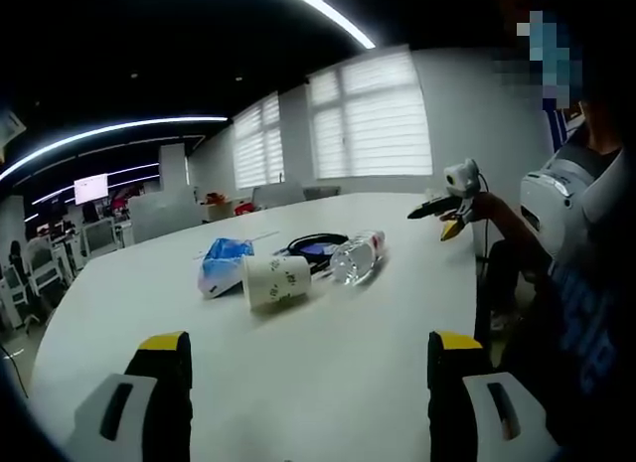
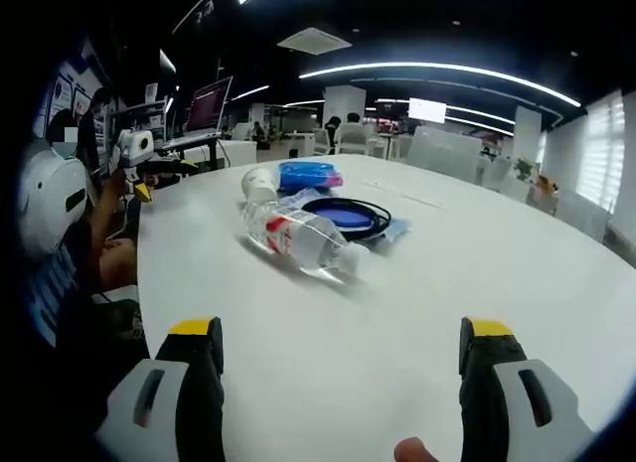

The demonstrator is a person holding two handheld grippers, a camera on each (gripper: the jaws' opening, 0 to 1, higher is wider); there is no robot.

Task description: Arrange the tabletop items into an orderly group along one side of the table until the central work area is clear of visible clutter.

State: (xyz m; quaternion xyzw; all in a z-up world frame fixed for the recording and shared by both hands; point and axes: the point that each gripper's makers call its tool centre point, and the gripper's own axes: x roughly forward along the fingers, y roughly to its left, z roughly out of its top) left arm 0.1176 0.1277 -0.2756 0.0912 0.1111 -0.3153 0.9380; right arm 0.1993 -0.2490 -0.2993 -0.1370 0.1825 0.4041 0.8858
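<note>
Left gripper view: left gripper (image 1: 308,383) nearest, jaws spread wide with bare white table (image 1: 328,383) between them, nothing held; beyond, near the table's middle, a paper cup (image 1: 276,281) on its side, mouth toward the camera; a blue plastic bag (image 1: 221,263) just beside it on the left; a clear bottle (image 1: 358,256) with red label lying on its side to the right; a black cable (image 1: 316,242) coiled behind cup and bottle. Right gripper view: right gripper (image 2: 338,383) likewise spread apart over bare table, empty; the bottle (image 2: 301,238) lies closest, cap toward the camera, with the cable coil (image 2: 350,216), blue bag (image 2: 310,174) and cup (image 2: 260,184) behind it; all items well apart from both grippers.
</note>
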